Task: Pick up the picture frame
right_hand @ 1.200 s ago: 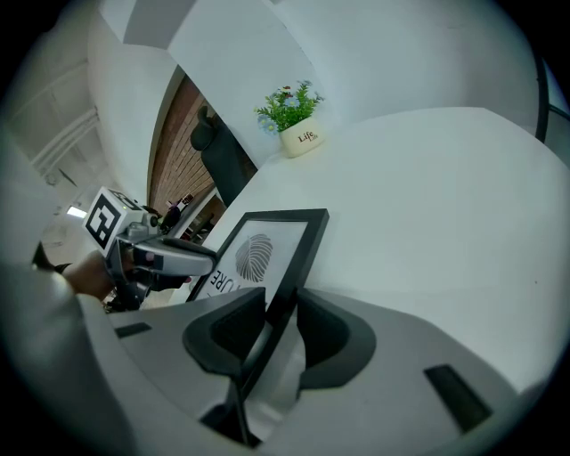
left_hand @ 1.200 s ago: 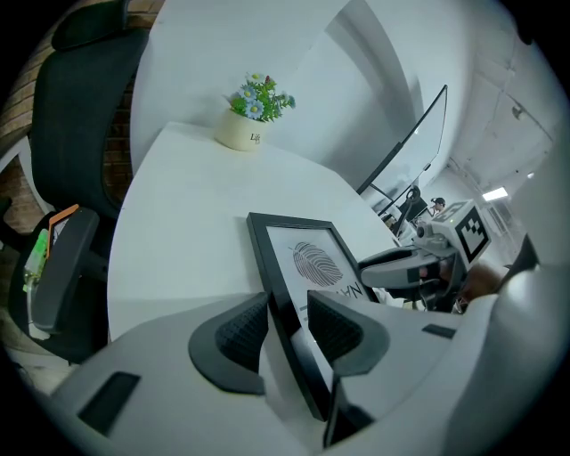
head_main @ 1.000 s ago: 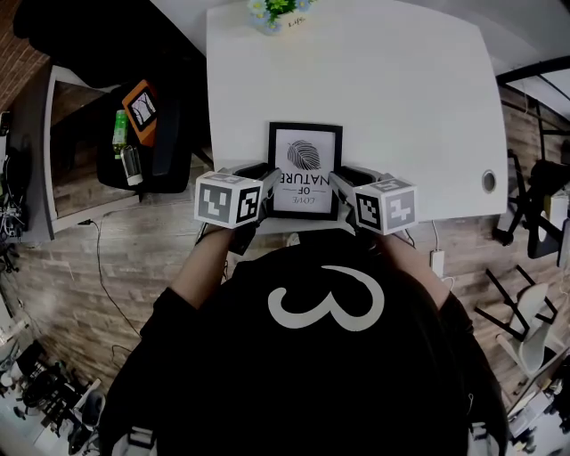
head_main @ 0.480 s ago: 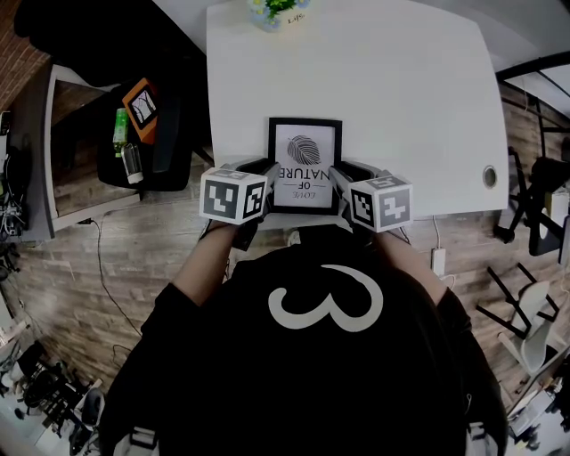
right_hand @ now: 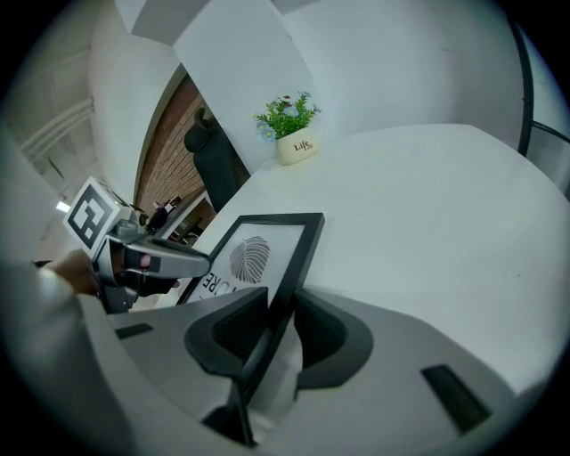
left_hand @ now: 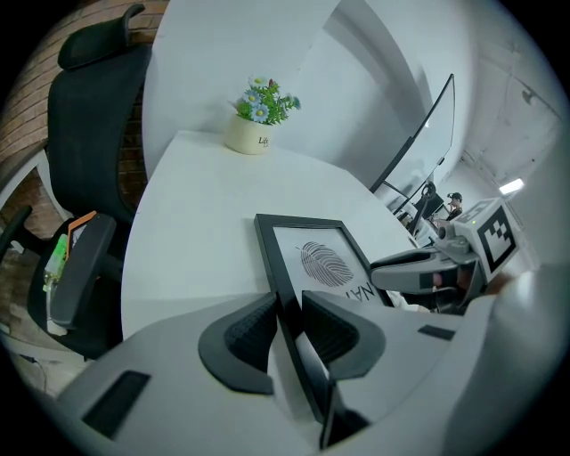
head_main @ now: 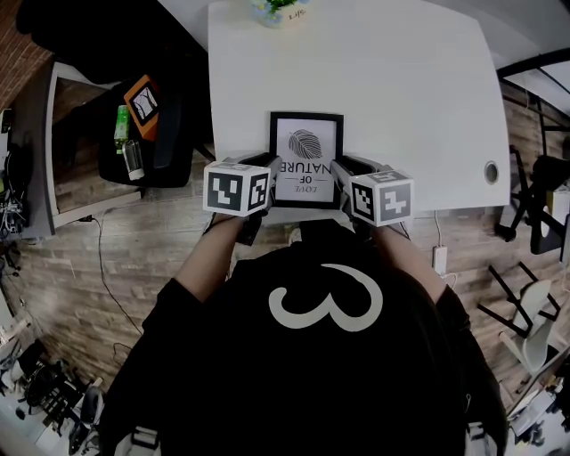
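A black picture frame (head_main: 306, 144) with a leaf print and lettering lies near the front edge of the white table (head_main: 401, 89). My left gripper (head_main: 267, 164) straddles its left rail and my right gripper (head_main: 340, 166) its right rail. In the left gripper view the thin black rail of the picture frame (left_hand: 325, 258) runs between the two dark ribbed pads of the left gripper (left_hand: 287, 322), which have just been closing and now sit against it. The right gripper view shows the same: the picture frame (right_hand: 254, 254) has its rail pinched in the right gripper (right_hand: 279, 321), whose jaws have also just been closing.
A small potted plant (head_main: 278, 9) stands at the table's far edge. A black office chair (head_main: 165, 134) with an orange item on it sits left of the table. The table's front edge runs just under both grippers. A round cable hole (head_main: 491, 171) is at the right.
Both pairs of jaws have drawn in onto the frame's side rails. The hands have stayed in place at the frame's near corners.
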Motion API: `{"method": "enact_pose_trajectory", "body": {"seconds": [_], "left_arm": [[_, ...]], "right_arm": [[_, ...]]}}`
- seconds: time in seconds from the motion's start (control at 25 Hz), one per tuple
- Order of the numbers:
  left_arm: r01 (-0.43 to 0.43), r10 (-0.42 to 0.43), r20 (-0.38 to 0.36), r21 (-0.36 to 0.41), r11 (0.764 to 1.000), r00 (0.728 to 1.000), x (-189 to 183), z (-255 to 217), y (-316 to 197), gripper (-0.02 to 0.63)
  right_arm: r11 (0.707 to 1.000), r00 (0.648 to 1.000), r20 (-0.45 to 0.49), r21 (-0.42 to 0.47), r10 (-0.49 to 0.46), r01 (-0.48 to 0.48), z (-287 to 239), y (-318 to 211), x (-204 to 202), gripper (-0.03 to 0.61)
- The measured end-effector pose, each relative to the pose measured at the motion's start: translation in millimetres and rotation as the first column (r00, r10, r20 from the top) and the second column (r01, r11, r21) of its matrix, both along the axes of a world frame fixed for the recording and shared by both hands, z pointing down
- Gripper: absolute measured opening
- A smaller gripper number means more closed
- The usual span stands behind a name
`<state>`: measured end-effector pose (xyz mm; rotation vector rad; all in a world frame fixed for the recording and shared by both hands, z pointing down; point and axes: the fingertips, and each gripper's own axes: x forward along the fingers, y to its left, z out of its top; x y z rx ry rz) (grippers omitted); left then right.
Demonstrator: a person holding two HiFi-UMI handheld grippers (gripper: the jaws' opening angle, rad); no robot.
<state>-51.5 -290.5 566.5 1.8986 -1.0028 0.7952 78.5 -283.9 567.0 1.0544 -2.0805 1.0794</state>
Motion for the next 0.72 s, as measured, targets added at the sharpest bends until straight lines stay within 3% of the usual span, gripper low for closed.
{"method": "enact_pose_trajectory", "body": {"seconds": [0.4, 0.72], "left_arm": [[0.017, -0.017, 0.002, 0.014, 1.000, 1.000, -2.3, -8.5, -0.2, 0.098], [0.040, -0.039, -0.018, 0.073, 0.996, 0.999, -1.8, -27.9, 14.7, 0.097]], "right_arm": [[1.000, 1.000, 0.014, 0.012, 0.028, -0.028, -9.9, -3.9, 0.0, 0.098], [0.996, 0.999, 0.023, 0.080, 0.023, -0.025, -28.8, 9.5, 0.8, 0.098]]}}
